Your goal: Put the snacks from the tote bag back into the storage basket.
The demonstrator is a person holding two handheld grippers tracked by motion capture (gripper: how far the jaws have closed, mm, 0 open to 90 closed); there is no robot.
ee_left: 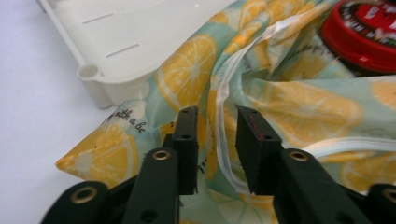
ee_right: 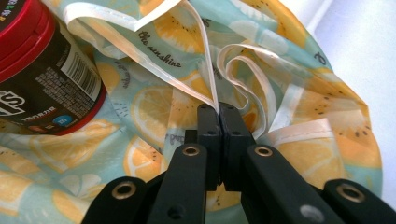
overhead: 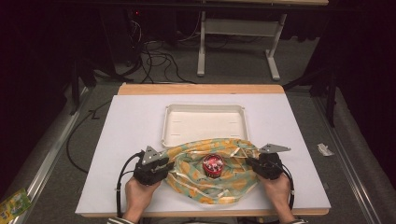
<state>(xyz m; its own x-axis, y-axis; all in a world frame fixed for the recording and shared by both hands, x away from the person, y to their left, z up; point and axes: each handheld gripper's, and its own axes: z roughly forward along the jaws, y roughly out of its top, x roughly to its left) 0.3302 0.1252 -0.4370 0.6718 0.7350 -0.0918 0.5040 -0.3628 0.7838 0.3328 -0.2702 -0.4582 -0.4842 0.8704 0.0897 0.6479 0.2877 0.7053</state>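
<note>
A lemon-print cloth bag point(overhead: 196, 179) with white trim lies crumpled at the table's near middle. A red-lidded dark jar point(overhead: 213, 165) stands upright on it. My left gripper point(overhead: 166, 164) is at the bag's left edge. In the left gripper view its jaws point(ee_left: 217, 112) stand apart with the bag's fabric point(ee_left: 299, 107) and white trim between them, not pinched. My right gripper point(overhead: 252, 163) is at the bag's right edge. In the right gripper view it point(ee_right: 218, 108) is shut on the bag's white trim point(ee_right: 212, 88), with the jar point(ee_right: 37, 70) at the upper left.
A white shallow tray point(overhead: 204, 122) lies just behind the bag, its near rim partly covered by the fabric, and its corner point(ee_left: 93, 74) is close to my left jaws. The white tabletop point(overhead: 130, 140) lies on both sides. Cables and a desk frame are on the floor beyond.
</note>
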